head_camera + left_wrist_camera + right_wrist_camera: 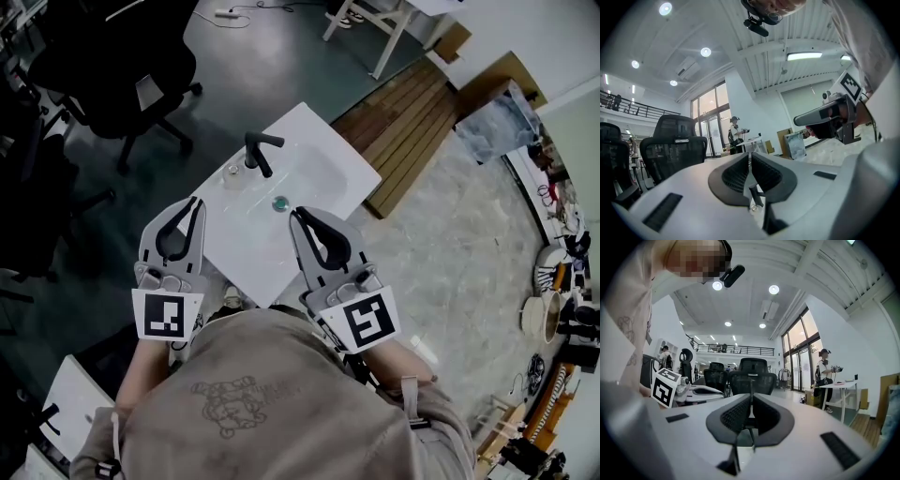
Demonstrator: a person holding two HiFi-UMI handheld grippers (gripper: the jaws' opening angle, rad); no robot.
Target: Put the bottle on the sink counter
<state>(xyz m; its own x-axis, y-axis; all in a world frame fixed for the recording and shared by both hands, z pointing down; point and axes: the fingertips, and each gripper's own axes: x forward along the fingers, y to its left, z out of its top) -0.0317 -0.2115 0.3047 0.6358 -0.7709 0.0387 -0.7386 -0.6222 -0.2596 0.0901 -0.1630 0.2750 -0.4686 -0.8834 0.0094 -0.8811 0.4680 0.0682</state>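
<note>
Head view. The white rectangular sink counter (323, 161) lies straight ahead and below, with a black bent-spout faucet (258, 151) at its far left and a greenish round drain (279, 202) in the basin. Just left of the faucet base a small clear bottle (232, 172) appears to stand on the counter top. It is seen end-on and is too small to be certain of. The left gripper (193, 202) and right gripper (298, 215) are both held close to the person's chest, tips pointing toward the counter's near edge. They are side by side and apart from each other, and neither touches the bottle. A black wheeled office chair (117, 66) stands on the dark floor to the left. A brown slatted wooden platform (405, 120) lies beyond the counter to the right.

Left gripper view. The jaws are pressed together, dark ribbed pads meeting at the tip (750, 155) with nothing between them. The camera looks out across the room, past a black mesh-backed chair (672, 150) toward a standing person (735, 133) in the distance. The right gripper is in view at the right.

Right gripper view. The jaws are likewise pressed together at the tip (751, 397) and empty. The left gripper shows at the left with its marker cube. Beyond are more black chairs (752, 376) and a person (822, 372) standing at a white table (840, 386).
</note>
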